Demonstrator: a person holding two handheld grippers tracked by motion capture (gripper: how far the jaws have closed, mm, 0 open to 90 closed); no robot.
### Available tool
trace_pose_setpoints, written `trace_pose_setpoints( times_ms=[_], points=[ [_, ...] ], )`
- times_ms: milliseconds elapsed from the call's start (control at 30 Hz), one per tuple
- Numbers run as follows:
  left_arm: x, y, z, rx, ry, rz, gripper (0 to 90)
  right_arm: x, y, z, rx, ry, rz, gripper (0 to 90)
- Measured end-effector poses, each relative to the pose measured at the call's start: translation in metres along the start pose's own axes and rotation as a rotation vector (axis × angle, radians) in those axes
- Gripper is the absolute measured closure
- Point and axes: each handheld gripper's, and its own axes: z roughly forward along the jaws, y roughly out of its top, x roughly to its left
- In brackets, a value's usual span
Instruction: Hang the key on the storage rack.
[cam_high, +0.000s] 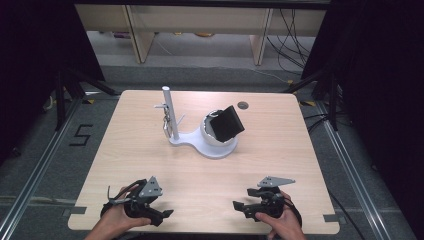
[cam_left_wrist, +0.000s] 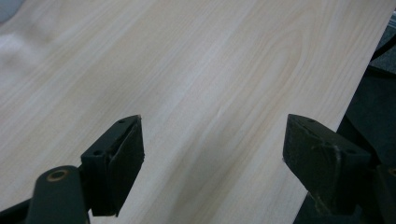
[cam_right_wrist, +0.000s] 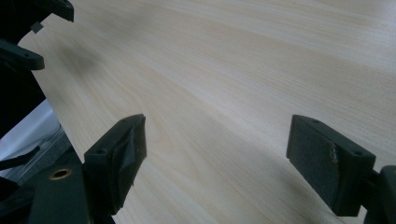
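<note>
Two hand-held grippers — left hand-held gripper (cam_high: 167, 214), right hand-held gripper (cam_high: 238, 206) — jaws apart, one white stand (cam_high: 200, 142), one black pouch (cam_high: 227, 123)

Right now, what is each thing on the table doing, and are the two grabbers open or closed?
left gripper: open, jaws wide apart, holding nothing, low over the near table edge.
right gripper: open, jaws wide apart, holding nothing, low over the near table edge.
black wallet-like pouch: tilted, resting in the white bowl.
white bowl: upright on the white stand.
white stand: upright, post vertical.
small metal thing, perhaps keys: hanging from the post's hook.
</note>
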Motion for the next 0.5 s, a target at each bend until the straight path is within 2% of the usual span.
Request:
trace_pose_setpoints(
  times_ms=[67,100,167,200,233,267,300,333,367,400,433,500],
  points=[
    [-0.003,-0.006,0.004,-0.006,0.015,-0.016,20.5,-0.002,0.000,0.000,0.004,-0.008,-0.030,20.8],
    [-0.004,-0.009,0.005,-0.004,0.025,-0.017,20.8,-0.001,0.000,0.000,0.007,-0.015,-0.032,20.8],
    [-0.005,-0.013,0.007,-0.012,0.037,-0.025,21.0,-0.001,0.000,0.001,0.013,0.002,-0.026,20.8],
    [-0.007,-0.016,0.009,-0.015,0.031,-0.030,21.0,-0.001,0.000,0.001,0.012,0.006,-0.027,20.8],
    [-0.007,-0.017,0.009,-0.008,0.037,-0.013,21.0,0.002,-0.001,0.000,0.024,-0.012,-0.013,20.8],
    [-0.009,-0.020,0.010,-0.010,0.030,-0.023,21.0,0.003,-0.001,0.001,0.008,-0.002,-0.006,20.8],
    [-0.010,-0.021,0.011,-0.011,0.026,-0.019,20.9,0.002,-0.001,0.002,0.015,0.004,-0.026,20.7],
    [-0.012,-0.022,0.011,-0.010,0.036,-0.023,20.9,0.003,-0.001,0.002,0.022,0.010,-0.015,20.7],
    [-0.012,-0.022,0.011,-0.006,0.041,-0.005,20.9,0.001,-0.001,0.002,0.017,0.006,-0.041,20.8],
    [-0.014,-0.023,0.011,-0.009,0.044,-0.015,20.9,0.002,-0.001,0.002,0.022,-0.010,-0.039,20.7],
    [-0.014,-0.023,0.010,-0.009,0.042,-0.003,20.9,0.002,-0.001,0.003,0.020,0.000,-0.042,20.7],
    [-0.014,-0.024,0.009,-0.019,0.025,-0.012,20.9,0.002,-0.001,0.003,0.023,0.006,-0.042,20.7]
  ],
)
